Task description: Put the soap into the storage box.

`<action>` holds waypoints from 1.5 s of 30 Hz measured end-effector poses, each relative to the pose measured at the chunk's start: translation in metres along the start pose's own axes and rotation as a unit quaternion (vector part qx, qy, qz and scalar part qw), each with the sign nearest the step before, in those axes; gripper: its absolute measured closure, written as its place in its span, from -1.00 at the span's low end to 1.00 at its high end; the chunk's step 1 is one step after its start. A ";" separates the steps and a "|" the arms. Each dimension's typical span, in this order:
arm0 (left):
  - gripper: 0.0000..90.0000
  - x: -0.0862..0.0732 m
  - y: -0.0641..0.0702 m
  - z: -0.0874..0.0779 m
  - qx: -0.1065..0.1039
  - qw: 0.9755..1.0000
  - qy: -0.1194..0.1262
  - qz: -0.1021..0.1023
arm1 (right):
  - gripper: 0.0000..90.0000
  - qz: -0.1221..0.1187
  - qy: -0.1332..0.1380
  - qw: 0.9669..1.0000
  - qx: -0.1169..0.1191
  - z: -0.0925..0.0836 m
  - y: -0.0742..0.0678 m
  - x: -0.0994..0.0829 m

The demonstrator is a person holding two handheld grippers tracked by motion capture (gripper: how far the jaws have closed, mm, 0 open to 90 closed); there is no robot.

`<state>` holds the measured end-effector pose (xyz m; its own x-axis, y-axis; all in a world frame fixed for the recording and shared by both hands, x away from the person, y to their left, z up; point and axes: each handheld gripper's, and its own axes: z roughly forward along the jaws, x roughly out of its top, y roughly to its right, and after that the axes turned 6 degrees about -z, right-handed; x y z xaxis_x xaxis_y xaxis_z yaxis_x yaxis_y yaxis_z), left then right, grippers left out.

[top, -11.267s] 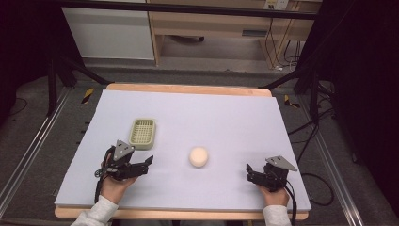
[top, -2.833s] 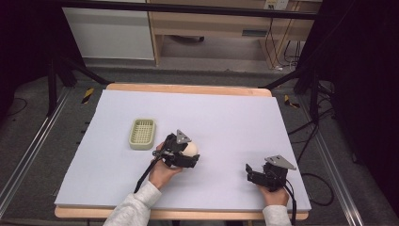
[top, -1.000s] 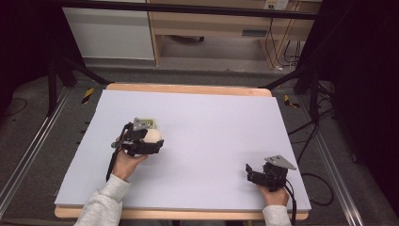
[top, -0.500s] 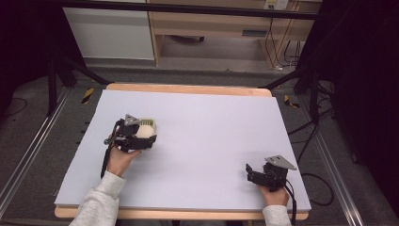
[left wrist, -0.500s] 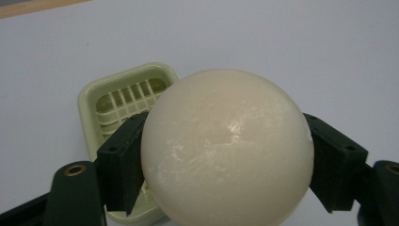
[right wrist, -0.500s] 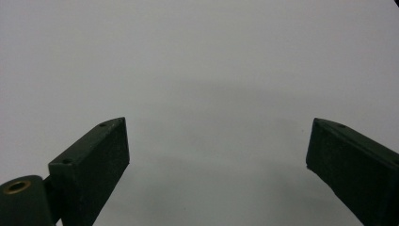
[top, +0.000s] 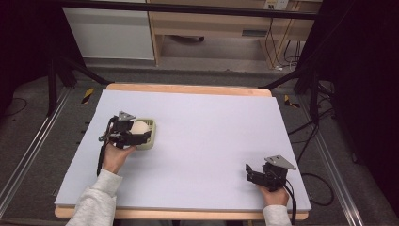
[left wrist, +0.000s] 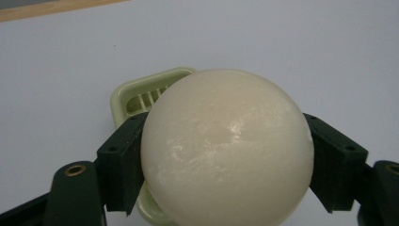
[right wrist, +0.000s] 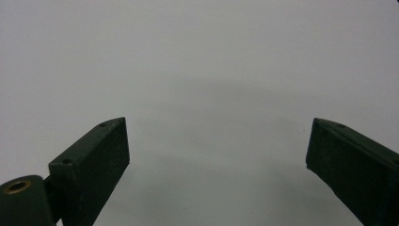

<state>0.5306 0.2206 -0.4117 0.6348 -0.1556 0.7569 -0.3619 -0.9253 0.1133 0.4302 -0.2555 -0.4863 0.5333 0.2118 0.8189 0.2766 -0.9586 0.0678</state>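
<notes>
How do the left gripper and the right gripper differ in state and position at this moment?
The left gripper is shut on the round cream soap bar, while the right gripper has its jaws wide apart with nothing between them. The left gripper is over the pale green slatted soap dish; the right gripper is low over the bare pale lilac table mat. Both have black jaws.

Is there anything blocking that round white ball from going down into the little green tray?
Nothing visible does. The left gripper holds the white ball between its jaws right above the green tray, whose slatted inside looks bare where it shows. The ball hides most of the tray, so that part cannot be checked.
</notes>
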 end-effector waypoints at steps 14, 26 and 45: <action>-0.47 0.003 -0.009 0.011 0.008 1.000 -0.008 -0.007 | -0.84 0.000 0.001 1.000 -0.001 0.000 0.000 0.000; -0.47 0.003 -0.013 0.024 0.012 1.000 -0.016 -0.003 | -0.84 0.001 0.000 1.000 0.000 0.000 0.000 0.000; -0.47 -0.002 -0.018 0.036 0.015 0.999 -0.034 0.004 | -0.84 0.001 0.001 1.000 0.000 0.000 0.000 0.000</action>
<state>0.5603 0.2247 -0.4384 0.6769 -0.1854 0.7124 -0.3471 -0.9338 0.0868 0.4303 -0.2558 -0.4863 0.5329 0.2098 0.8197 0.2754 -0.9590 0.0664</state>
